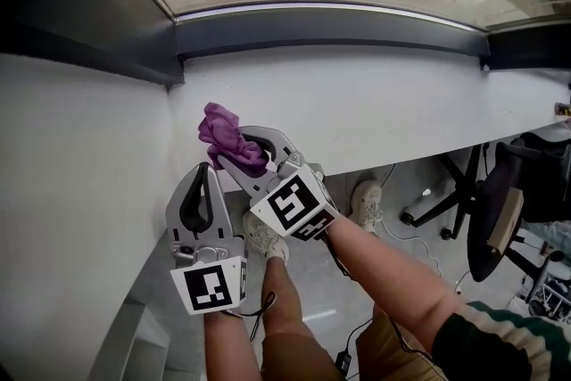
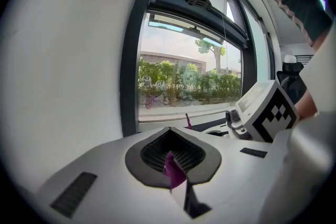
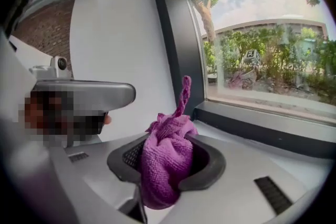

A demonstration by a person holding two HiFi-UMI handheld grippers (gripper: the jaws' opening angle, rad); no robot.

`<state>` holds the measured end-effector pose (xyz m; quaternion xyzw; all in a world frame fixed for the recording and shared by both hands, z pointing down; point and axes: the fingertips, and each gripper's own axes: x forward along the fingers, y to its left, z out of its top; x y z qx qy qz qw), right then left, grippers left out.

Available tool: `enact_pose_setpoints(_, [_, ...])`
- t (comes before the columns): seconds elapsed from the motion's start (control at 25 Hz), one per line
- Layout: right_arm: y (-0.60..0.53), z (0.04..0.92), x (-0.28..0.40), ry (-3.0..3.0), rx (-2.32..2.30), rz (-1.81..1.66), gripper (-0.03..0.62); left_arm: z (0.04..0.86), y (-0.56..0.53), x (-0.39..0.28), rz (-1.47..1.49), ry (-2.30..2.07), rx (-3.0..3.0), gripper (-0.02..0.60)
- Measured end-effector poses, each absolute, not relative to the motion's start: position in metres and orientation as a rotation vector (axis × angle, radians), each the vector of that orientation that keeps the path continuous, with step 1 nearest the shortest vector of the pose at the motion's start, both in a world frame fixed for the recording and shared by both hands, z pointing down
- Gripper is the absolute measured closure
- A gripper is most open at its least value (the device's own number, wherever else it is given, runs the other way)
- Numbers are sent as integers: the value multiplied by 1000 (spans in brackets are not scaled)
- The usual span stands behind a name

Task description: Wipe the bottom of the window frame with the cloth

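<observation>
A purple cloth (image 1: 225, 136) is bunched up over the front edge of the white sill (image 1: 375, 103). My right gripper (image 1: 243, 154) is shut on it, and in the right gripper view the cloth (image 3: 167, 160) fills the jaws with a twisted end sticking up. My left gripper (image 1: 204, 177) sits just below and left, its tip against the cloth; it is shut with a thin purple sliver of the cloth (image 2: 173, 169) between its pads. The dark bottom of the window frame (image 1: 330, 22) runs along the sill's far side, well beyond both grippers, and is also seen in the right gripper view (image 3: 262, 126).
A dark vertical frame member (image 1: 80, 13) and a white wall panel (image 1: 80, 174) stand to the left. Below the sill are the person's legs and shoes (image 1: 366, 202), cables on the floor, and a black office chair (image 1: 504, 210) at the right.
</observation>
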<state>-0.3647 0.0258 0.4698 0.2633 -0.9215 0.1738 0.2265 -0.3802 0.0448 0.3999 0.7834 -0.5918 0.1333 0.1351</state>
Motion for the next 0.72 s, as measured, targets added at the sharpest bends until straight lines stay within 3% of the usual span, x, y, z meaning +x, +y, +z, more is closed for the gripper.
enact_pose_setpoints(0.72, [47, 260, -181, -2618, 935, 474, 445, 243, 51, -251, 405, -1613, 2411, 575])
